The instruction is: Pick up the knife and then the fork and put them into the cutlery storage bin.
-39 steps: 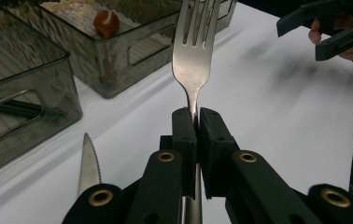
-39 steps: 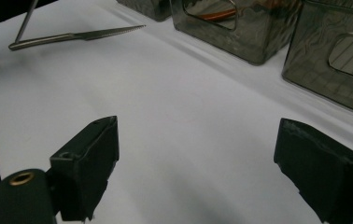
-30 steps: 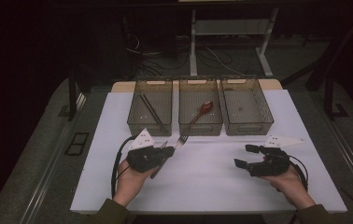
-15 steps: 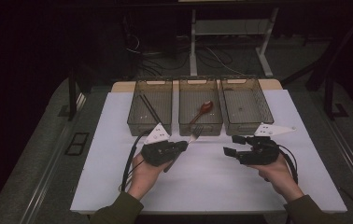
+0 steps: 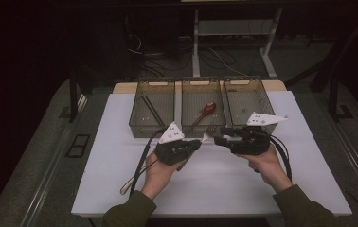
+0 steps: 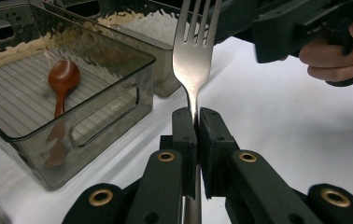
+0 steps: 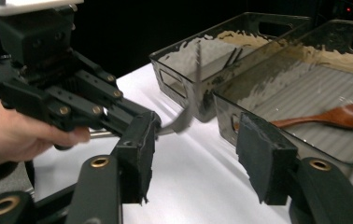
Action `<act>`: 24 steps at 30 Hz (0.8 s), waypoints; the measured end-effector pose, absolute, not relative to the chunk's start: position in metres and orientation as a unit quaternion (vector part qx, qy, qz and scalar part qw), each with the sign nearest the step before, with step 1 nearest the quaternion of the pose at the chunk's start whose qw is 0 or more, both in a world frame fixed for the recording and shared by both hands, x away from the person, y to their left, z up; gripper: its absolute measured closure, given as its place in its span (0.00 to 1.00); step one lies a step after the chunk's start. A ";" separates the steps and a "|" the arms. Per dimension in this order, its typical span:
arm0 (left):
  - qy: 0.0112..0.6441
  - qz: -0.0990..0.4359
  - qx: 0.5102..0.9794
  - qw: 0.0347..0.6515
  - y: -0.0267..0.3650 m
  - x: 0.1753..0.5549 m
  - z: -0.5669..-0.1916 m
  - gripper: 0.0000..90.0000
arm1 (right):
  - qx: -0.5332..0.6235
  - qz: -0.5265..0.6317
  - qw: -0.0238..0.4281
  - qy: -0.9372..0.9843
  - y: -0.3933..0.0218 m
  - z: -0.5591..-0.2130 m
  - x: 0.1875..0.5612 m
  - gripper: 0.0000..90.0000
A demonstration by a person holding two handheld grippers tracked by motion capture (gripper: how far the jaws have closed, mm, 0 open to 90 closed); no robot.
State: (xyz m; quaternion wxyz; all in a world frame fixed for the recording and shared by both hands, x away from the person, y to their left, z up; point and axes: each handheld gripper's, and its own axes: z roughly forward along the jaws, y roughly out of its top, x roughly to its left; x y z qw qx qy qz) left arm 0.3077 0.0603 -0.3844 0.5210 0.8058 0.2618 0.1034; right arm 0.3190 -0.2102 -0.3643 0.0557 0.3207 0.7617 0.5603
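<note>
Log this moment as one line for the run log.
left gripper: shut on silver metal fork | right gripper: jaws just closing, apart, nothing between, facing fork | red-brown wooden spoon: in middle clear bin

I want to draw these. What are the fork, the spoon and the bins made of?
The fork looks like shiny metal: silvery and reflective. The spoon looks like reddish-brown wood with a smooth sheen. The bins look like smoky see-through plastic, though glass can't be ruled out.

Glossy metal fork (image 6: 194, 56); smooth wooden spoon (image 6: 62, 79).
</note>
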 end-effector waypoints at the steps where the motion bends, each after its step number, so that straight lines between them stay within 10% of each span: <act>1: 0.262 0.104 0.805 0.522 0.060 0.308 -0.384 0.94 | 0.321 0.561 0.053 0.761 -0.208 -0.364 0.320 0.54; 24: 0.266 0.114 0.801 0.525 0.060 0.306 -0.385 0.94 | 0.335 0.569 0.066 0.748 -0.187 -0.357 0.335 0.97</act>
